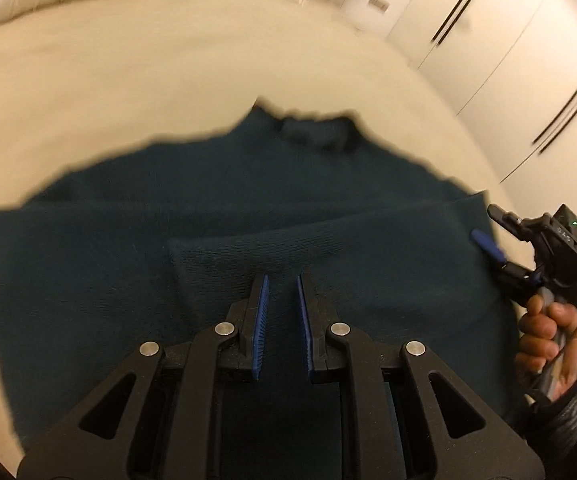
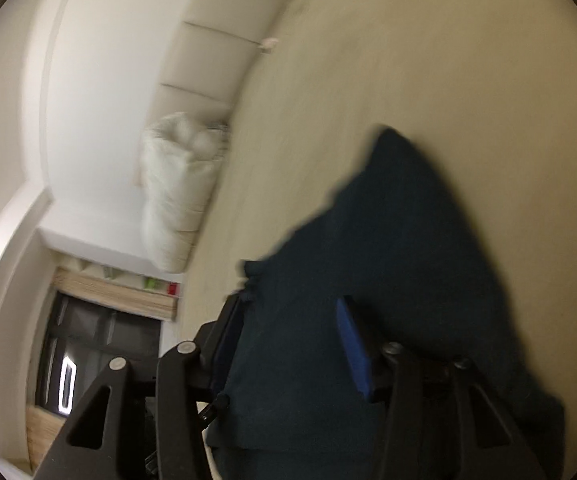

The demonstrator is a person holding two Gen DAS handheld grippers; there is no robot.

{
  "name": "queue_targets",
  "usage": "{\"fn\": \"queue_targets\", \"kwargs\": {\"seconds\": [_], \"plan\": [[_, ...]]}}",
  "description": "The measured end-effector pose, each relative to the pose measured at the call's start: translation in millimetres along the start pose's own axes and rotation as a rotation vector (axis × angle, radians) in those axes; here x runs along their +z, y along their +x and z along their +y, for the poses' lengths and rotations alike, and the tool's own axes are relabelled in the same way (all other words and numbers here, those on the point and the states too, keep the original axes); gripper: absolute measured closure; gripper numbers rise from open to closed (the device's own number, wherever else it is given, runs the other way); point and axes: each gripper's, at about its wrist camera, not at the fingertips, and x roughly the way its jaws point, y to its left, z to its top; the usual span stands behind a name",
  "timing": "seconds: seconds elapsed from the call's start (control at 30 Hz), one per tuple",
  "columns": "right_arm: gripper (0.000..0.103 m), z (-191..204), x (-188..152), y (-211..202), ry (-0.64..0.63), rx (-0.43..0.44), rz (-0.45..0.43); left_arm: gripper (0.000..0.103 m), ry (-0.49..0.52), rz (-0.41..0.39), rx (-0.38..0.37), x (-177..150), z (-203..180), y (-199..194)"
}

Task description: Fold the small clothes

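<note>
Left gripper (image 1: 282,280): black fingers with ribbed blue pads (image 1: 262,320), nearly together, a fold of dark teal knit garment (image 1: 128,240) pinched between them. Right gripper (image 2: 292,312): blue pads flanking a bunched thickness of the same cloth, apparently clamped on it; view blurred. Garment: soft, fine-ribbed knit, ragged-looking outline, spread on a cream bed (image 1: 168,80), one edge lifted. A hand (image 1: 548,340) grips the right handle. White pillow (image 2: 176,184) at the headboard.

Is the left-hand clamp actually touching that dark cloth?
Touching: in the left wrist view the dark cloth runs between the left gripper pads.
</note>
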Motion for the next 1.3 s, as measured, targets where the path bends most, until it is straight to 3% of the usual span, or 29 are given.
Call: {"fn": "queue_targets", "kwargs": {"seconds": [0.03, 0.1, 0.17, 0.2, 0.27, 0.43, 0.47, 0.5, 0.53, 0.57, 0.6, 0.63, 0.7, 0.73, 0.77, 0.87, 0.9, 0.97, 1.0, 1.07, 1.2, 1.3], "plan": [[0.103, -12, 3, -2, 0.029, 0.003, -0.003, 0.089, -0.017, -0.023, -0.035, 1, 8, 1], [0.103, -24, 9, -15, 0.078, 0.052, -0.036, 0.090, -0.050, -0.019, -0.074, 4, 16, 0], [0.101, -21, 15, -32, 0.040, -0.002, -0.099, 0.089, -0.063, -0.023, -0.091, 8, 20, -1], [0.094, -17, 17, -39, 0.025, -0.040, -0.119, 0.089, -0.062, -0.030, -0.094, 6, 21, -4], [0.064, -9, 15, -50, 0.020, -0.016, -0.135, 0.089, -0.063, -0.040, -0.088, 1, 21, -5], [0.042, 25, -10, -44, -0.127, 0.049, -0.063, 0.089, 0.030, -0.086, 0.020, -19, 2, -19], [0.042, 24, -13, -41, -0.153, 0.036, -0.054, 0.089, 0.057, -0.091, 0.038, -24, -2, -20], [0.043, 19, -15, -39, -0.163, 0.017, -0.046, 0.089, 0.098, -0.094, 0.068, -30, -6, -19], [0.055, 11, -13, -36, -0.158, -0.001, -0.040, 0.089, 0.114, -0.095, 0.079, -31, -7, -20], [0.079, 3, -11, -38, -0.142, -0.018, -0.037, 0.089, 0.113, -0.092, 0.075, -32, -4, -20], [0.089, -4, -7, -41, -0.108, -0.044, -0.031, 0.089, 0.086, -0.079, 0.055, -31, 1, -22], [0.092, -13, -4, -53, -0.046, -0.065, -0.038, 0.089, 0.061, -0.072, 0.051, -30, 6, -27], [0.064, -14, -8, -87, -0.050, -0.091, -0.088, 0.089, 0.040, -0.087, 0.065, -33, 12, -45], [0.042, -6, -13, -106, -0.091, -0.123, -0.124, 0.089, 0.037, -0.098, 0.065, -36, 13, -53], [0.032, 4, -21, -126, -0.148, -0.157, -0.153, 0.089, 0.033, -0.108, 0.063, -40, 14, -64], [0.025, 28, -55, -174, -0.322, -0.163, -0.151, 0.088, 0.025, -0.150, 0.010, -67, 20, -112], [0.023, 33, -68, -185, -0.364, -0.170, -0.141, 0.081, 0.024, -0.157, 0.004, -76, 22, -124], [0.013, 38, -99, -208, -0.456, -0.173, -0.117, 0.045, 0.007, -0.168, -0.026, -101, 26, -151], [0.011, 38, -112, -218, -0.484, -0.163, -0.100, 0.020, -0.001, -0.178, -0.047, -116, 29, -166], [0.006, 30, -137, -237, -0.507, -0.156, -0.071, 0.018, -0.017, -0.200, -0.081, -146, 32, -189], [0.006, -3, -165, -264, -0.437, -0.152, -0.006, 0.018, -0.118, -0.078, -0.208, -207, 52, -214], [0.014, -26, -172, -276, -0.347, -0.136, 0.030, 0.018, -0.143, -0.020, -0.232, -247, 54, -222]]}}
